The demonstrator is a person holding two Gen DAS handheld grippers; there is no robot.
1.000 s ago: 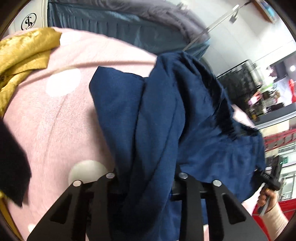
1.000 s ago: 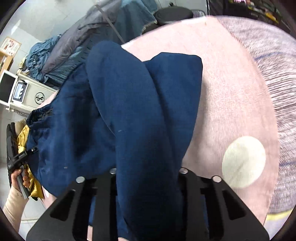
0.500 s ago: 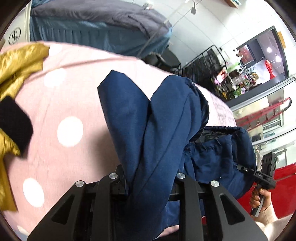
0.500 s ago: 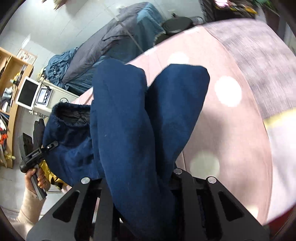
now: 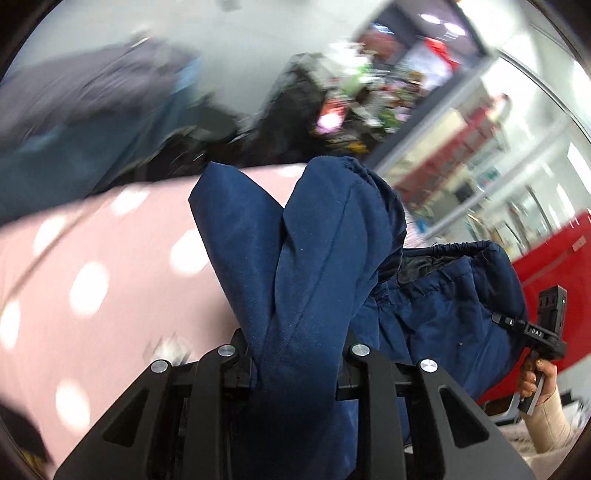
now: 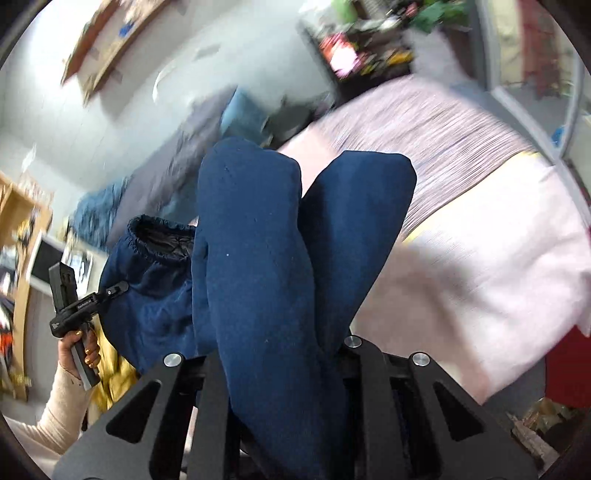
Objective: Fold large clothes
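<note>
Plainly, both grippers clamp the same navy trousers, a soft matte cloth that bunches into thick rounded folds. The left gripper has its black fingers drawn narrow on a wad of fabric that rises between them and splits into two blunt lobes. The right gripper grips likewise — two fat tubes of cloth stand up between its fingers. Beside each wad hangs the waistband, gathered with elastic into fine puckers, its darker lining showing inside. The garment is held up off the bed, slung between the two grippers.

In the left view the right hand shows in a cream sleeve at the far edge; in the right view the left hand shows the same way.

Below lies a pink spread with white dots; a greyish ribbed blanket lies across the bed's far part. A yellow shiny cloth sits near the left hand. Behind — blurred — are grey and blue bedding, a cluttered rack, a wooden shelf, and a red panel.
</note>
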